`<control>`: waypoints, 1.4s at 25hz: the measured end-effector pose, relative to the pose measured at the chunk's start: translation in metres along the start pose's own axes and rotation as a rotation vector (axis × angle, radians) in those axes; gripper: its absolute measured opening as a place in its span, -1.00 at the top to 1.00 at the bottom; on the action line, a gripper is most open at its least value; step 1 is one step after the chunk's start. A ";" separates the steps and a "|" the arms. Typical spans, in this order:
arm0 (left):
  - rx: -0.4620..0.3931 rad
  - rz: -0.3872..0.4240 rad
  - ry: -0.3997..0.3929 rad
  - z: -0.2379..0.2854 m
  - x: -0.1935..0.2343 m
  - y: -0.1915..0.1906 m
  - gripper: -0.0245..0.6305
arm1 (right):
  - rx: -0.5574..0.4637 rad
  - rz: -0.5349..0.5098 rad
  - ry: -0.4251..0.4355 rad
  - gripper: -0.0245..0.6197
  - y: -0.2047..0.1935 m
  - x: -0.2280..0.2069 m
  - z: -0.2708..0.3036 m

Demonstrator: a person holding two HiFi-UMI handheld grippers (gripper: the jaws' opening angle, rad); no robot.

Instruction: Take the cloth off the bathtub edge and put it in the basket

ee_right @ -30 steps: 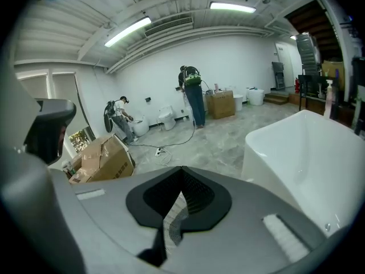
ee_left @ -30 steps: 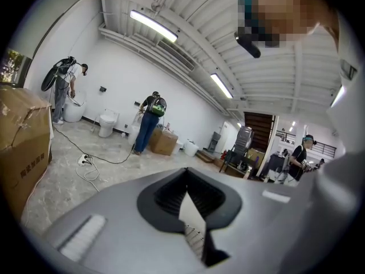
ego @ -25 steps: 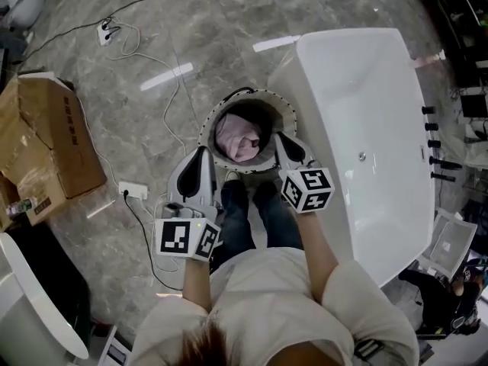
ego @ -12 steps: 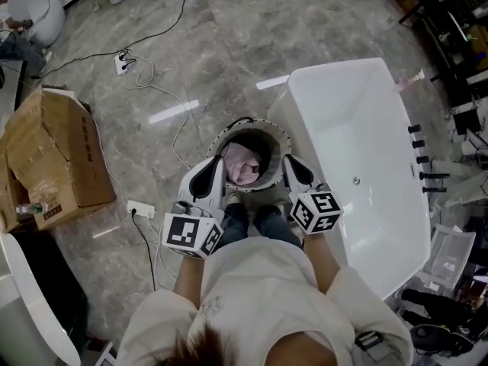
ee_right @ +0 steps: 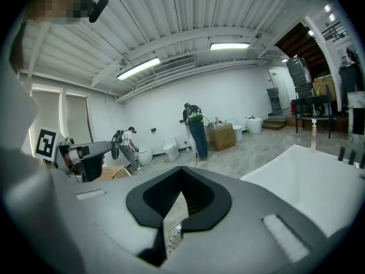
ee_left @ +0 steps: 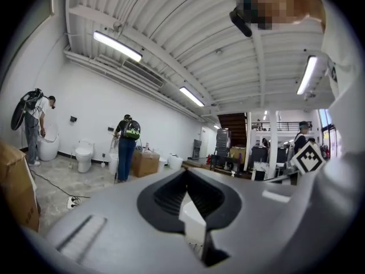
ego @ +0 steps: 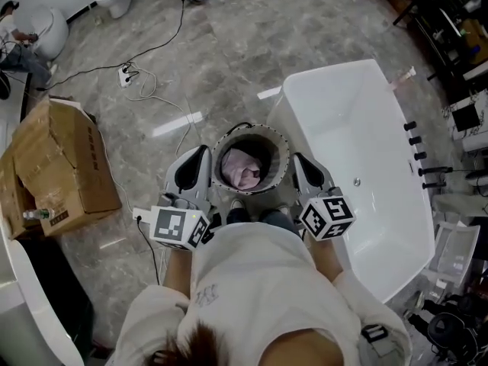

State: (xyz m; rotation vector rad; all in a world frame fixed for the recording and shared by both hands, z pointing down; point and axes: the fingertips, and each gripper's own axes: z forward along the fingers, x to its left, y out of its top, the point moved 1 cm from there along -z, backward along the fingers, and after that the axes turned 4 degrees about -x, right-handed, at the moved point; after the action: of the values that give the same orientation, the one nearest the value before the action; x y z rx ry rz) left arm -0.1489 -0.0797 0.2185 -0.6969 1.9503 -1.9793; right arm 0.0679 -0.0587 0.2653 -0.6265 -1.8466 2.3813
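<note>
The pink cloth (ego: 242, 168) lies crumpled inside the round basket (ego: 284, 152), which stands on the floor against the white bathtub (ego: 358, 128). No cloth shows on the tub's rim. My left gripper (ego: 200, 152) is held up at the basket's left side and my right gripper (ego: 298, 158) at its right side, both above it and apart from it. In the left gripper view the left gripper (ee_left: 191, 213) points level across the room, jaws together with nothing between them. The right gripper (ee_right: 173, 218) in its own view is also shut and empty.
A cardboard box (ego: 65, 166) sits on the floor to the left, with a power strip and cables (ego: 128, 73) behind it. Black taps (ego: 418, 147) line the tub's far rim. People (ee_left: 125, 147) stand by toilets (ee_left: 84, 153) at the far wall.
Both grippers have risen away from the basket and spread a little to its sides. The cloth stays in the basket.
</note>
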 end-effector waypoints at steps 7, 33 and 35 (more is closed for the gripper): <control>-0.059 0.019 0.021 -0.012 0.008 0.020 0.78 | -0.070 -0.018 -0.026 0.93 0.022 0.002 -0.024; -0.027 -0.002 -0.043 -0.007 0.006 0.020 0.78 | -0.052 -0.025 -0.097 0.93 0.017 0.010 -0.031; -0.026 -0.003 -0.042 -0.006 0.007 0.019 0.78 | -0.053 -0.026 -0.101 0.93 0.016 0.009 -0.031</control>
State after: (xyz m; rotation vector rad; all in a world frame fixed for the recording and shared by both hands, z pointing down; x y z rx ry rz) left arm -0.1610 -0.0791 0.2014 -0.7421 1.9553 -1.9280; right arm 0.0738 -0.0328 0.2414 -0.4916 -1.9510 2.3966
